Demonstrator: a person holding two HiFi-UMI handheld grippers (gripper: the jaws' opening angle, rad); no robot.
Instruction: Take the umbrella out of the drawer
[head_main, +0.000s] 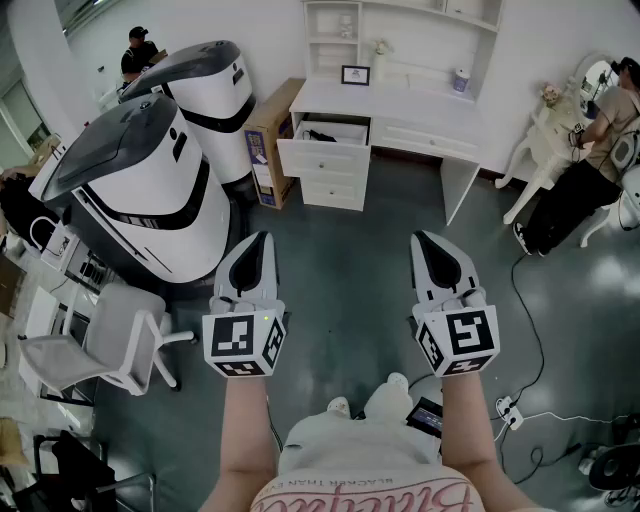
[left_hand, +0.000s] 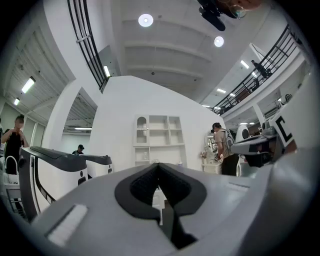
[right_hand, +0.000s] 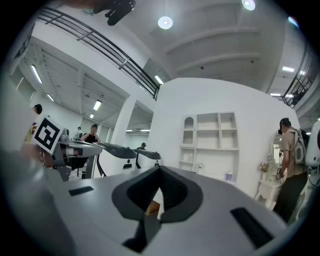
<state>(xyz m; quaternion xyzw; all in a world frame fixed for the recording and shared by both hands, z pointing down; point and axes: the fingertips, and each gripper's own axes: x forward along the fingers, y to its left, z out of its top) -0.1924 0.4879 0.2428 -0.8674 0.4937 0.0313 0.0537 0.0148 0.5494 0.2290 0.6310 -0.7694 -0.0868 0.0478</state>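
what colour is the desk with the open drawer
White; the white desk shows best in the head view.

— What is the person wearing?
— A pale top (head_main: 365, 497) with pink script lettering (head_main: 400, 499) across it, pale trousers (head_main: 345, 440) and white shoes (head_main: 397, 383).
— And the tools?
— The left gripper (head_main: 262, 236) and the right gripper (head_main: 421, 238) match. Each has a light grey moulded shell that tapers to a point, with a black teardrop-shaped inset lined with finely ribbed pads.
— Any markings?
— Each has a white cube at the rear, the left cube (head_main: 245, 343) and the right cube (head_main: 460, 340), with black-and-white square markers on the faces. A small green light (head_main: 268, 318) shows on the left cube. The right gripper's shell has dark rectangular slots (right_hand: 252, 227).
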